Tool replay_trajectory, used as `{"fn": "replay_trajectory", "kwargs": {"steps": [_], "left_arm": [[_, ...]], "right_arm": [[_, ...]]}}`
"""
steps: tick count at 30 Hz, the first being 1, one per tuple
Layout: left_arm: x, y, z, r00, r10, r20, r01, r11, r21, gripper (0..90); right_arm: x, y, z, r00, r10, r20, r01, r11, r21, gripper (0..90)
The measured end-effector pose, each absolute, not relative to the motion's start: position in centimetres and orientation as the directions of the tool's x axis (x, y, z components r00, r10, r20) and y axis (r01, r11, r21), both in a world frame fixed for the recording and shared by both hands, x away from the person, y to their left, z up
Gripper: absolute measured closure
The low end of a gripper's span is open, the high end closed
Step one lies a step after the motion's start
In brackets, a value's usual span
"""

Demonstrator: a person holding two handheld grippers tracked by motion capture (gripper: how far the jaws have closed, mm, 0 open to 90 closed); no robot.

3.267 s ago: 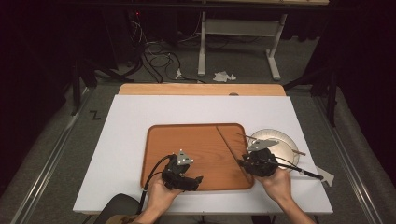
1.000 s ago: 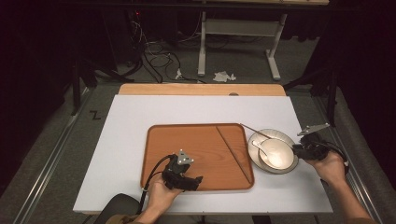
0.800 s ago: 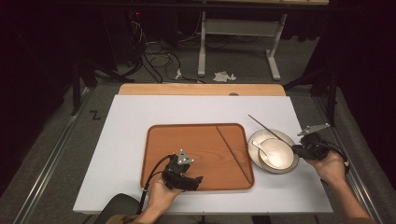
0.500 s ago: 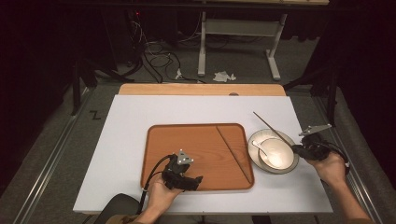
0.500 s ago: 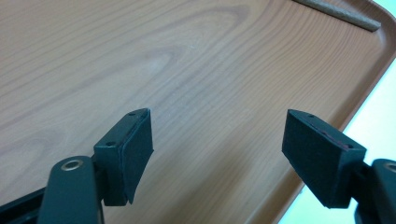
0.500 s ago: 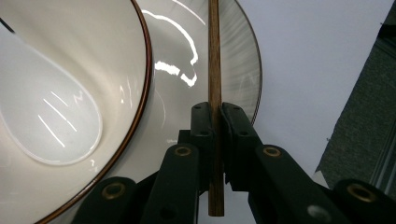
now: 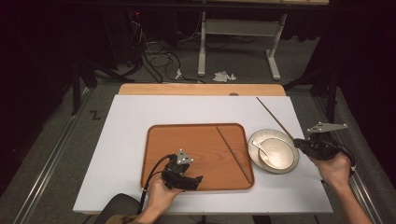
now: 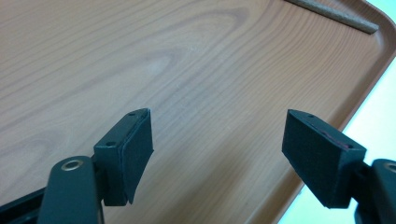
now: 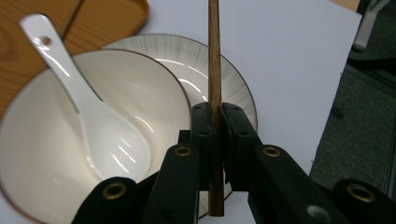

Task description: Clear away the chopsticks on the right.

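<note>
My right gripper [image 7: 299,142] is shut on a thin wooden chopstick [image 7: 273,116] at the table's right side; the stick slants away toward the back. In the right gripper view the chopstick [image 9: 215,56] is pinched near its end between the pads of the right gripper [image 9: 215,121], above a striped plate [image 9: 224,79]. A second chopstick [image 7: 233,154] lies diagonally on the wooden tray [image 7: 187,140]. My left gripper [image 7: 198,178] rests at the tray's front edge. In its own view the left gripper [image 8: 217,154] stands open over bare tray wood [image 8: 140,70].
A cream bowl [image 7: 280,151] with a white ceramic spoon [image 7: 261,149] sits on the plate [image 7: 254,140] just right of the tray. The white tabletop [image 7: 130,121] ends close behind my right hand. Table legs and cables stand on the floor beyond.
The right gripper has closed on the chopstick and lifted it slightly; its far tip has swung toward the back right. The left gripper has stayed still.
</note>
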State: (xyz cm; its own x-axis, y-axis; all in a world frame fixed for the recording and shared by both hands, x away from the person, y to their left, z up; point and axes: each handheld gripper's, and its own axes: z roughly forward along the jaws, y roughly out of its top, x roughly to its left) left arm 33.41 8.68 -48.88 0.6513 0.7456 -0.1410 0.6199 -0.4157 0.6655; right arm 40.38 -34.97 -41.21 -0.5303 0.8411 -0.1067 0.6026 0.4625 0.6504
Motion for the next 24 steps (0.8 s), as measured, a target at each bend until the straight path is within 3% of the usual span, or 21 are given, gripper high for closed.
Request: {"fn": "replay_trajectory", "kwargs": {"steps": [12,24], "left_arm": [[33.4,8.6,-48.8,0.652,0.744,-0.143,0.619,-0.415,0.666,24.8],[33.4,8.7,-48.7,0.658,0.739,-0.143,0.617,-0.420,0.666,24.8]], "right_arm": [[36.9,-30.6,-39.3,-0.586,0.805,-0.093,0.562,0.487,0.669,85.0],[34.6,-25.6,-40.5,-0.677,0.734,-0.060,0.528,0.541,0.655,84.9]]}}
